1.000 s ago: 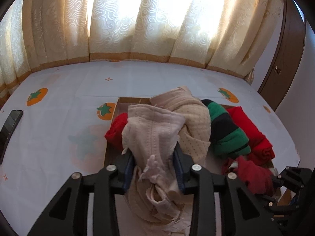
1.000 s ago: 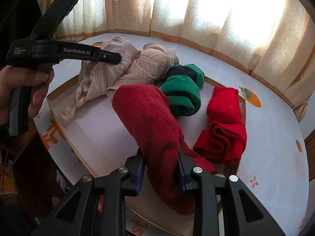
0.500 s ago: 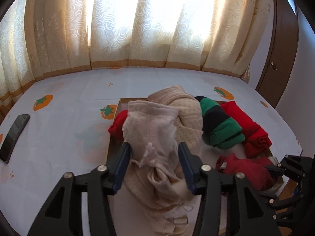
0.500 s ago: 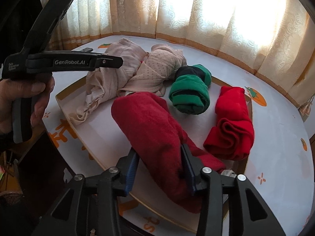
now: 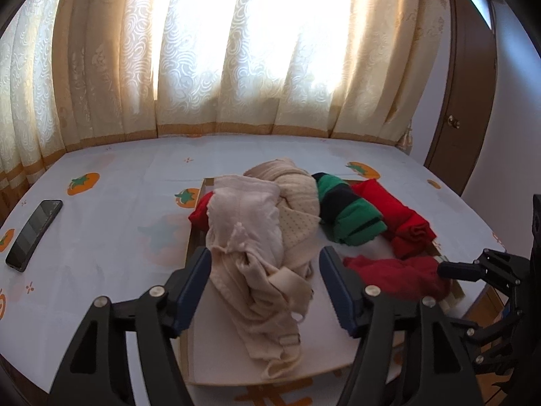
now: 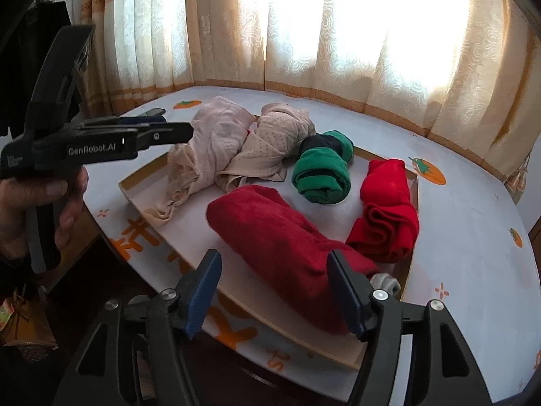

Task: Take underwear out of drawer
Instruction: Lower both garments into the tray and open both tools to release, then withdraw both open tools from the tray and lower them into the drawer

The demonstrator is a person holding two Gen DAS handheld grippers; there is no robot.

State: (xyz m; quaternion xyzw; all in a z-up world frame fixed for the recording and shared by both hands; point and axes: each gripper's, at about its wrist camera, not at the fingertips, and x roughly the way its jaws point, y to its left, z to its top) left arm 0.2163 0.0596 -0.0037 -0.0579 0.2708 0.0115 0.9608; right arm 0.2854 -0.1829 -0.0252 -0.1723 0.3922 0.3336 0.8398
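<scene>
left gripper [image 5: 263, 284]: jaws have just been opening and now stand spread, with the pale pink underwear [image 5: 247, 233] lying loose between them; neither pad presses on the cloth
right gripper [image 6: 272, 291]: jaws have just been opening as well and stand spread; the dark red underwear [image 6: 280, 237] lies slack between the pads, close to the right-hand pad but not pinched
pale pink underwear: crumpled in a heap at the near left of the shallow cardboard tray [image 6: 135, 193], its loose end trailing toward the near rim
dark red underwear: stretched along the near right side of the tray floor, its end reaching the front edge
beige dotted piece [image 6: 270, 145]: bundled just behind the pink one, touching it
green and black roll [image 6: 321, 169]: behind the dark red piece, apart from it
bright red roll [image 6: 389, 209]: at the far right side of the tray
tray setting: sits on a white cloth [image 5: 118, 209] printed with orange fruit, before curtains [image 5: 236, 50]; a phone [image 5: 33, 233] lies well to the left
drawer: none can be told apart in either view, unless the tray serves as one
done, as I judge it: two pieces set down and let go in the tray beside three others
left, as I judge it: whether more pieces wait out of view cannot be told
</scene>
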